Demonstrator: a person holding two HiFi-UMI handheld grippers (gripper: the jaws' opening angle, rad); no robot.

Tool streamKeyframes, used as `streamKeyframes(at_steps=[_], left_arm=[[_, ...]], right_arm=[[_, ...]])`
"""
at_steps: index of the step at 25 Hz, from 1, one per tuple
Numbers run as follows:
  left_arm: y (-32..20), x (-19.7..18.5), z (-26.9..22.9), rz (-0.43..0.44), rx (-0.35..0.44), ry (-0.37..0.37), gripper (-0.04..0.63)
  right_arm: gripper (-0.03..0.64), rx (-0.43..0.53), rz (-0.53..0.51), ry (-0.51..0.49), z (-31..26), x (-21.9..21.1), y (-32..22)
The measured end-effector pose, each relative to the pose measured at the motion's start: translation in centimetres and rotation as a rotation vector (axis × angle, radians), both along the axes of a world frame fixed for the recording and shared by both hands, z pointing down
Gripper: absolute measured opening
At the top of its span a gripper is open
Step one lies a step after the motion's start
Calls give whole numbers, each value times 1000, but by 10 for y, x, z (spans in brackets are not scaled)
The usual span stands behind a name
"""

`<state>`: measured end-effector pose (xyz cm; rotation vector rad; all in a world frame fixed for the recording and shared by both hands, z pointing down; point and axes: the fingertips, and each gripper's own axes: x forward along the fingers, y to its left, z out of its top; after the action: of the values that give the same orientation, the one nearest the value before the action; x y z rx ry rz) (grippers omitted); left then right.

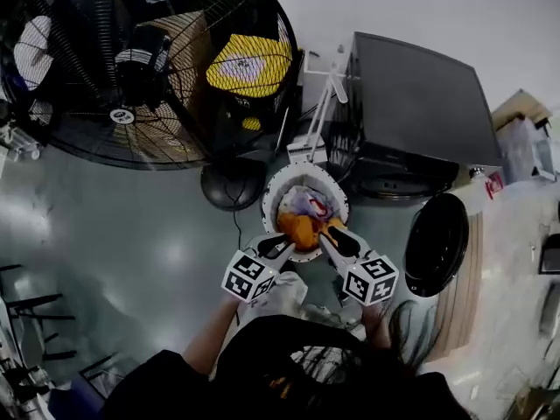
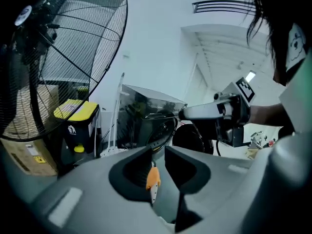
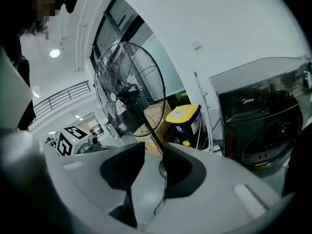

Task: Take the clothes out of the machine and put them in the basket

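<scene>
A white round basket [image 1: 273, 191] stands on the floor and holds several clothes, with an orange cloth [image 1: 300, 230] at its near rim. My left gripper [image 1: 284, 245] reaches that rim from the left. A strip of the orange cloth [image 2: 152, 176] shows pinched in its narrow jaw gap. My right gripper [image 1: 334, 233] is at the rim from the right. Its jaws [image 3: 153, 162] stand close together with only floor and a cable seen between them. The dark washing machine [image 1: 411, 103] is behind the basket, its round door [image 1: 436, 245] swung open.
A large black floor fan [image 1: 131, 68] fills the far left. A yellow-lidded bin [image 1: 249, 64] stands behind it. A white rack [image 1: 319, 103] leans beside the machine. A wooden strip [image 1: 468, 278] runs along the floor on the right.
</scene>
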<state>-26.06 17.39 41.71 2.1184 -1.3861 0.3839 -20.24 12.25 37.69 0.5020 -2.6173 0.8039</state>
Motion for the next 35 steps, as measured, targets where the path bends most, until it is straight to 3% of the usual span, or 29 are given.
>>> streamKeyframes(at_steps=[6,20,35], left_arm=[[6,13,-27,-55,68,-25,63],[77,95,-103,-147,194,-61,54],[138,143,-121,-134,247,-81,51]], right_arm=[[123,51,-47,-37,-25,23,25],[67,137,-98,-173,-80,91,92],[21,233,-140,-211,-98,125,157]])
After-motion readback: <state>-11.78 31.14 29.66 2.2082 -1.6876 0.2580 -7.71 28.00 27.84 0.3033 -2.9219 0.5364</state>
